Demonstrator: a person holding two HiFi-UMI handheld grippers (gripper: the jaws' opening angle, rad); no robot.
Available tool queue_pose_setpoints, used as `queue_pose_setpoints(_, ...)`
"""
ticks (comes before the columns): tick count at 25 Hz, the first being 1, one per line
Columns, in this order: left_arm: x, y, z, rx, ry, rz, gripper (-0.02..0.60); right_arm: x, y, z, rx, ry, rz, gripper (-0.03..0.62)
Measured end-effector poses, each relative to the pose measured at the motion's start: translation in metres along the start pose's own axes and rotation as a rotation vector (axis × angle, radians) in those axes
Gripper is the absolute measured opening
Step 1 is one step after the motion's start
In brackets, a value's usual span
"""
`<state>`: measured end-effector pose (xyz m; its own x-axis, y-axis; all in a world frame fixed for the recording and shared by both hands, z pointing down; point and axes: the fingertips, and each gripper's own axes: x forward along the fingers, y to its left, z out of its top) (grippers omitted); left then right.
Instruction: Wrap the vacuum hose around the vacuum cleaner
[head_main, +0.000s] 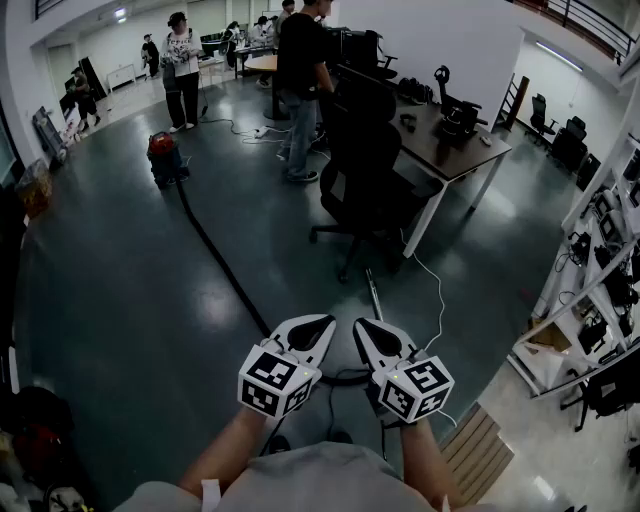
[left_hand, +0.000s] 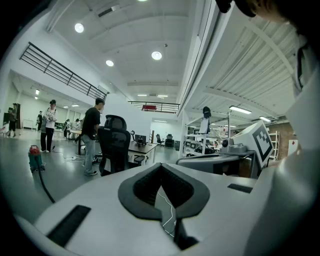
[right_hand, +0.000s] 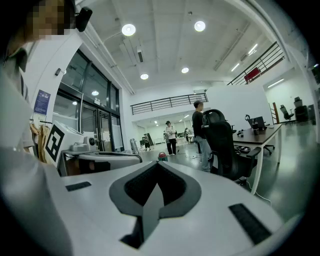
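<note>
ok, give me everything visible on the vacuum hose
The vacuum hose is a black, flexible-looking tube lying on the dark floor, fully unwrapped. It leaves the red vacuum cleaner and runs in a nearly straight diagonal toward the person, its near end passing out of sight behind the left gripper. Along the visible length only the floor and the cleaner touch it; no jaws hold it.

The vacuum cleaner (head_main: 163, 156) is red, its hose (head_main: 215, 262) black, and the left claw (head_main: 322, 323) and right claw (head_main: 366, 326) white.
</note>
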<state>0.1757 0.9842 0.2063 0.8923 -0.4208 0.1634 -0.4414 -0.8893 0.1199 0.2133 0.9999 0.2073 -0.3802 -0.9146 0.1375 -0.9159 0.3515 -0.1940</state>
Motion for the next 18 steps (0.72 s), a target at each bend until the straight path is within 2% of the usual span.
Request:
queue_pose_setpoints(5, 0.001, -0.002, -0.006, 0.000, 0.006, -0.004, 0.008, -0.005, -0.002, -0.002, 0.012, -0.020, -0.012, 0.006)
queue_pose_setpoints(18, 0.009, -0.013, -0.024, -0.013, 0.048, -0.008, 0.008, -0.017, -0.019, -0.012, -0.036, 0.016, -0.041, 0.006)
